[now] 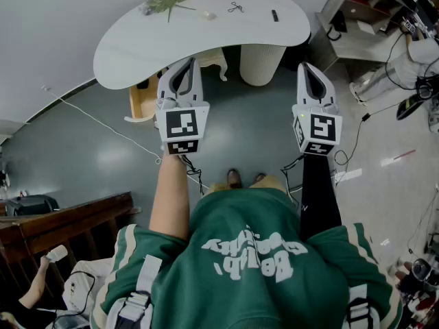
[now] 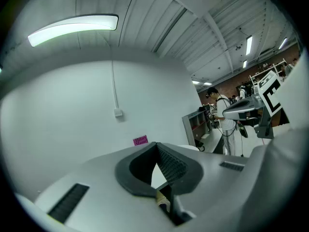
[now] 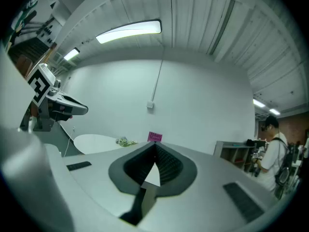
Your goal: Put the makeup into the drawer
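Two grippers are held level, side by side: the left gripper (image 1: 186, 63) and the right gripper (image 1: 306, 67), each with jaws closed tip to tip on nothing. Ahead, well apart from both, one white table (image 1: 123, 50) carries one green sprig (image 1: 168, 0), one pair of scissors (image 1: 235, 7), one pale scrap (image 1: 208, 15) and one small dark stick (image 1: 274, 15), possibly the makeup but too small to tell.

Even, soft light is cast from long ceiling lamps (image 2: 72, 27), which are blown out to white in both gripper views, a pale sheen is left on the glossy floor (image 1: 110, 157), a shadow is thrown beneath the table (image 1: 206, 40), and edges are bent and corners blackened by wide-angle distortion.
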`<state>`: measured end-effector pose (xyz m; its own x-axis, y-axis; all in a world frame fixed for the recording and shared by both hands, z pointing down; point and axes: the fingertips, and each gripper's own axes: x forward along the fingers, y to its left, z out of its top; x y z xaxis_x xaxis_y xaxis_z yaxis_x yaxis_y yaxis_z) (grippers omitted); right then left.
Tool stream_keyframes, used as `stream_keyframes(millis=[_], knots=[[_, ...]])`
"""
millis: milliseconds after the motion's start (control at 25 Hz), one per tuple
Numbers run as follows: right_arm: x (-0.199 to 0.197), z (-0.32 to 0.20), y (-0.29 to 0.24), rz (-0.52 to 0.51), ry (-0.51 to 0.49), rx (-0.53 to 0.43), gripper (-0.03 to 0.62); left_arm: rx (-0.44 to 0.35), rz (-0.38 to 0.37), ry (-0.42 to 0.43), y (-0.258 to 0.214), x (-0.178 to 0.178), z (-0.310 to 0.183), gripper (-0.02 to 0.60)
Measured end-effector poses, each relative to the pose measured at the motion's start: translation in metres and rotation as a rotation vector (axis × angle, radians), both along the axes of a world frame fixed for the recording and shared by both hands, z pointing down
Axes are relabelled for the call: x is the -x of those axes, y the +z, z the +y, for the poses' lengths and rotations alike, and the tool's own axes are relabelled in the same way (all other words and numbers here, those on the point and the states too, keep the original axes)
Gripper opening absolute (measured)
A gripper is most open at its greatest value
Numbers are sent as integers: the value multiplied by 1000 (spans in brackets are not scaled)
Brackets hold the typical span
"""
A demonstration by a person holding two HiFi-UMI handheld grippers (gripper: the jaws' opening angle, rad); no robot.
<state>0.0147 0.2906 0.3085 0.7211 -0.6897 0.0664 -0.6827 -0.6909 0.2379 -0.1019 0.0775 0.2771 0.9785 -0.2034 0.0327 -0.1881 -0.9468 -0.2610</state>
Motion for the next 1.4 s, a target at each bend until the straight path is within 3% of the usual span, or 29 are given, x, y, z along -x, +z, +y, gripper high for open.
stream_keyframes(millis=[520,800,1040,1400], knots=[[7,-6,0,3,-8,-29,9,28,25,23,1,6,-3,15],[-13,-13,-4,23,-30,-44,9,56,46,40,1,-22,-6,15],[-73,-35,1,37,-50,-64,9,38,49,54,6,-83,-15,15],[-217,-95,-17,59,-119,-109,9,13,96,12,-14,-209,-58,15]])
